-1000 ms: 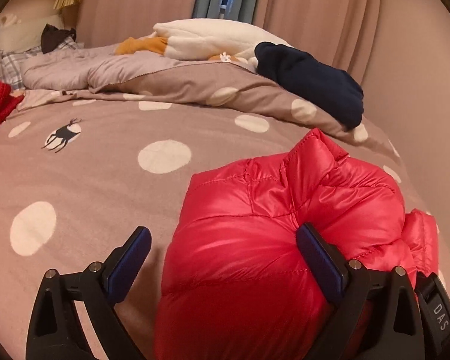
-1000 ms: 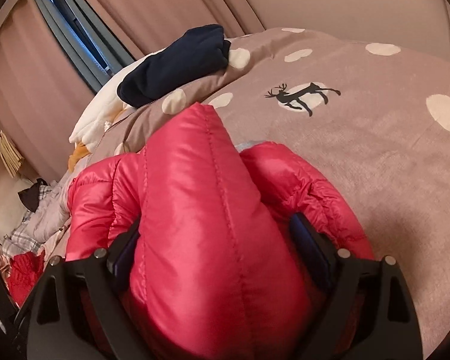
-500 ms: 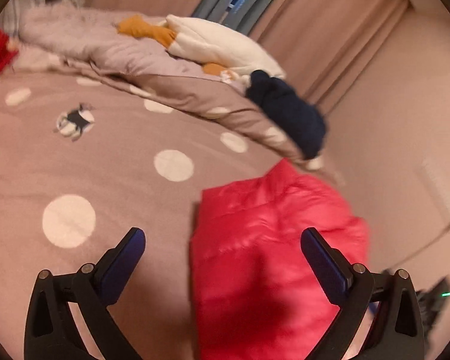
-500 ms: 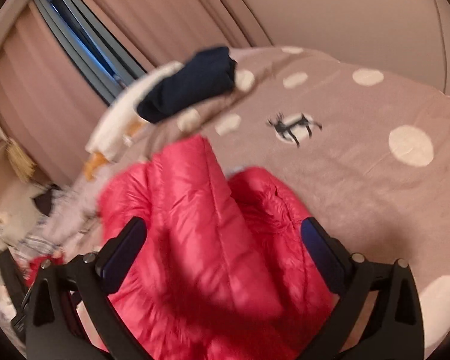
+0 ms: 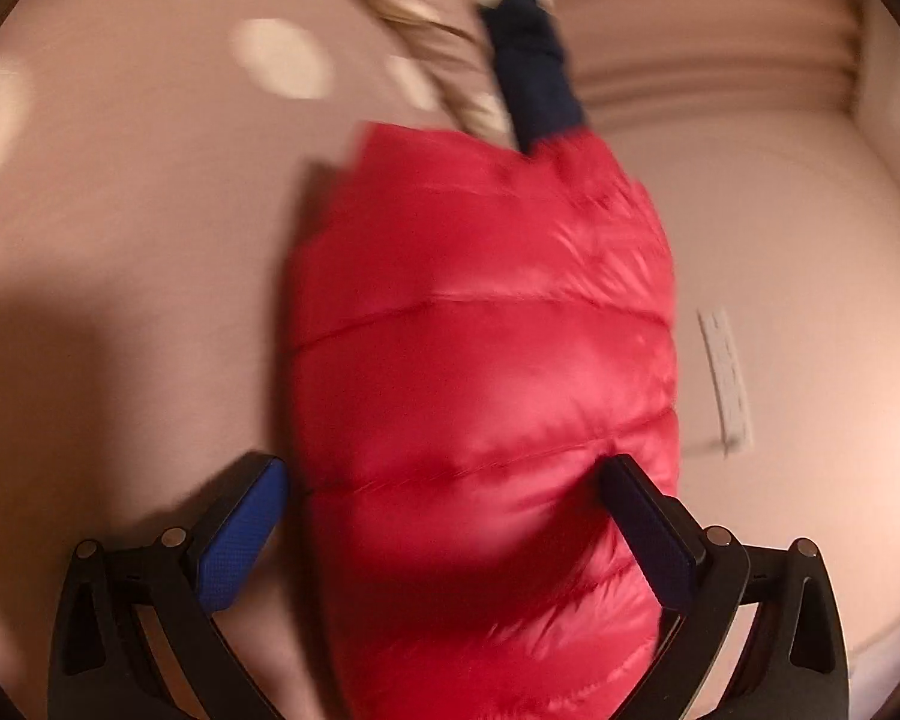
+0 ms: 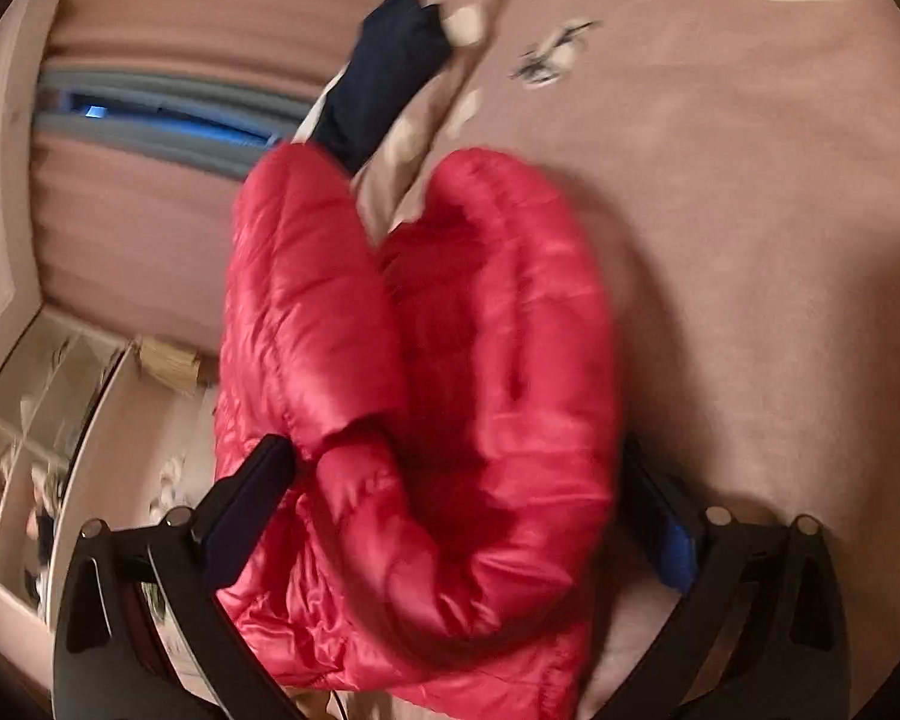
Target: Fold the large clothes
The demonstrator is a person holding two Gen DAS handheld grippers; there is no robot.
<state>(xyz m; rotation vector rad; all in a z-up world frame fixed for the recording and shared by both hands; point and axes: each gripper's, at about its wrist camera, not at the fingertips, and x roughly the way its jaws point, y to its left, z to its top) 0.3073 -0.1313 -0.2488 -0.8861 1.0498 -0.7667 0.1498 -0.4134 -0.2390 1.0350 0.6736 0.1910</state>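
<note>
Two open grippers | red puffer jacket (image 5: pixel 480 360) between each gripper's jaws

Each black claw (image 5: pixel 444 534) (image 6: pixel 456 516) carries blue pads (image 5: pixel 243 540) and silver screws (image 5: pixel 173 537).

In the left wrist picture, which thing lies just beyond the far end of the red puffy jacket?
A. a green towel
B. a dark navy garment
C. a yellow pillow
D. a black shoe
B: in the left wrist view a dark navy garment lies at the far end of the red puffy jacket, on the dotted bed cover.
</note>
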